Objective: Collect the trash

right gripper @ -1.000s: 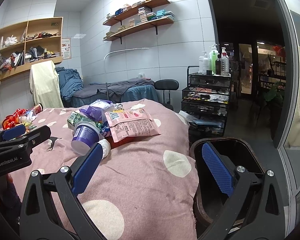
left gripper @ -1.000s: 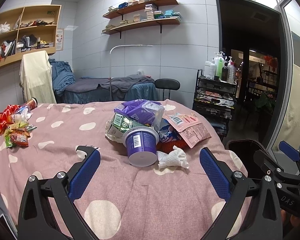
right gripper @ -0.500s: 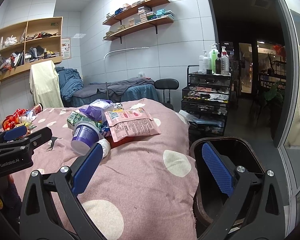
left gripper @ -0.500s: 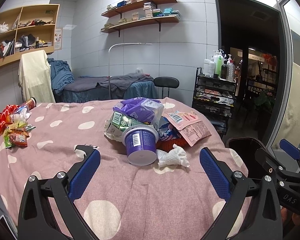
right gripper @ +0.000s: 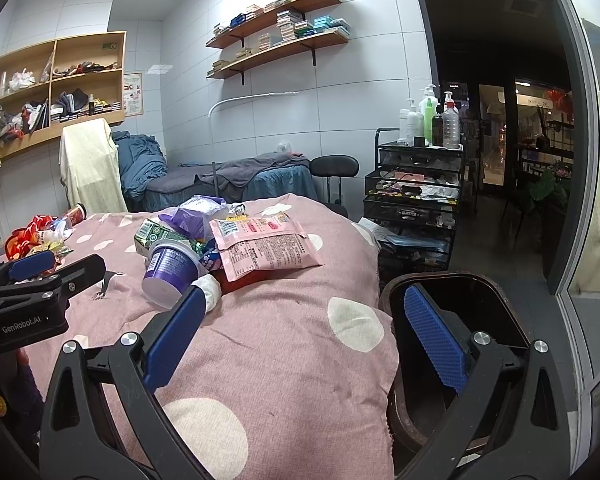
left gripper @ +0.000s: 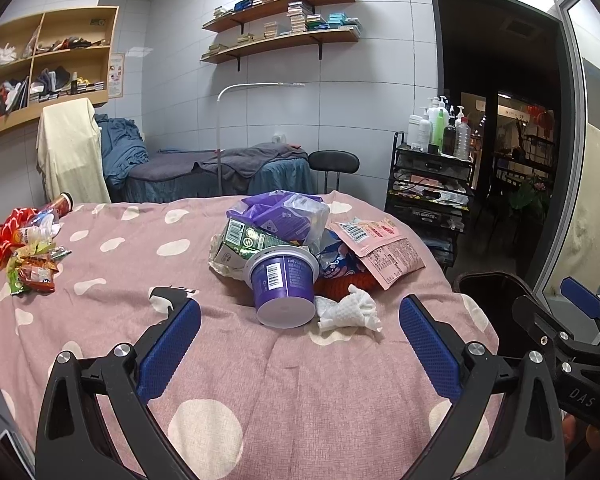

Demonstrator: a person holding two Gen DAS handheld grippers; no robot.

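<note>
With both our left gripper (left gripper: 300,320) and right gripper (right gripper: 300,316) spread wide and empty, the purple yogurt cup (left gripper: 283,287) lies tilted on the bed (left gripper: 220,380) beside a crumpled tissue (left gripper: 350,312), liable to roll if nudged.

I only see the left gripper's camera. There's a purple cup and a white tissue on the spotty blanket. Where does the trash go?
Observer: A dark bin stands right beside the bed's edge; the right camera looks down into its open mouth.
Operator: Is the bin full?
Observer: The part I can see inside looks dark and bare, though the right gripper hides some of it.
Operator: Is that gripper holding anything?
Observer: No, it is open, with nothing between its blue pads.
Operator: What's the closest trash to it?
Observer: The white tissue, peeking out just behind its left pad, next to the purple cup.
</note>
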